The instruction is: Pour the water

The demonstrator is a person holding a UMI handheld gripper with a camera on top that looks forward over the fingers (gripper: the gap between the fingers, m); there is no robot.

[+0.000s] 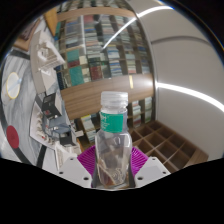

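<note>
Gripper view: tool [113, 168] fingers close on a clear plastic bottle [114, 140], pink pads [88, 159] pressing its lower body from both sides. Held upright between the fingers, the bottle carries a green label band and a white cap [115, 100]. Beyond it stand shelves [95, 50] packed with items, and a wooden grid of compartments [165, 140] lies lower down.

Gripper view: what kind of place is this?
Likely a library or archive: packed shelves behind and a wooden cubbyhole grid beside them. The hand-held gripper is shut on a clear water bottle.
</note>
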